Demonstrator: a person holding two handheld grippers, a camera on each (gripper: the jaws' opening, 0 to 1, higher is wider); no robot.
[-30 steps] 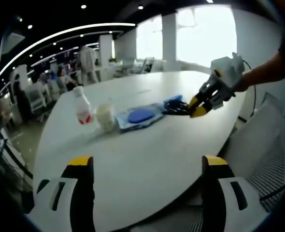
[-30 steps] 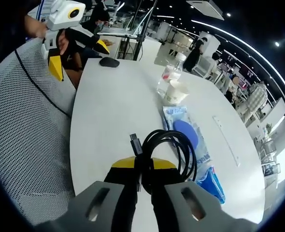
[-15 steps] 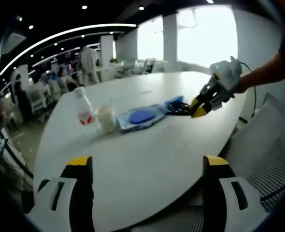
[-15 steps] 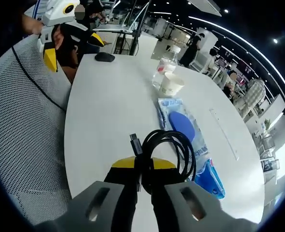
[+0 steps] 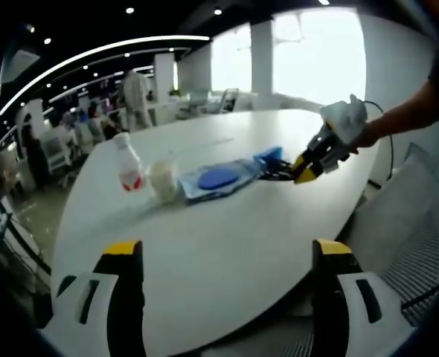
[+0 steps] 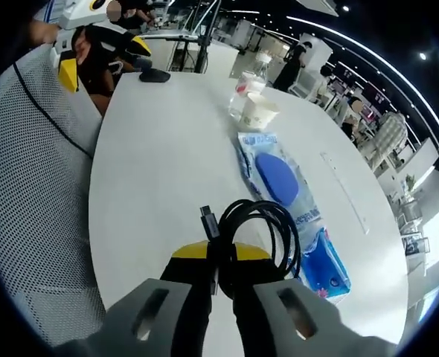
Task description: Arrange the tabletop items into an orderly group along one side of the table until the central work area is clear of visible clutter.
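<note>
Coiled black cable w/ a plug end (image 6: pixel 258 236) pinched at the near side of the loop by the right gripper (image 6: pixel 219 256), jaws pressed together on the strands; plug tip pokes up just left of the yellow pads. In left gripper view, same coil (image 5: pixel 277 169) sits at the right gripper's (image 5: pixel 303 169) tips, low over the white oval tabletop (image 5: pixel 227 238), right beside the blue packets; can't tell if it touches the surface.

Handling, as a judgement: light, floppy, loops prob. sag or spring open if let go carelessly. Best hold is across several strands together, as now, not on the plug. Not fragile, but plastic sheath may slip through smooth pads if dragged.

Just beyond the coil: flat clear plastic packet w/ blue round pad inside (image 6: pixel 277 182), lying lengthwise, and a smaller bright-blue wrapped pack (image 6: pixel 325 262) at its near end, touching or nearly so. Soft, thin, slippery film; likely slides rather than lifts.

Further along same line: small pale paper cup (image 6: pixel 260 113), then clear plastic bottle w/ red label and white cap (image 6: pixel 247 88), upright, close together. Cup light and tippy; bottle stiffer, take round the body. Row already reads as a rough line: bottle, cup, packet, cable.

Dark computer mouse (image 6: pixel 155 75) apart, near far table edge.

Left gripper (image 5: pixel 223 256) spread wide, nothing between jaws, held near the table's near edge, well apart from the items. Grey mesh chair back (image 6: pixel 33 186) beside the table.
</note>
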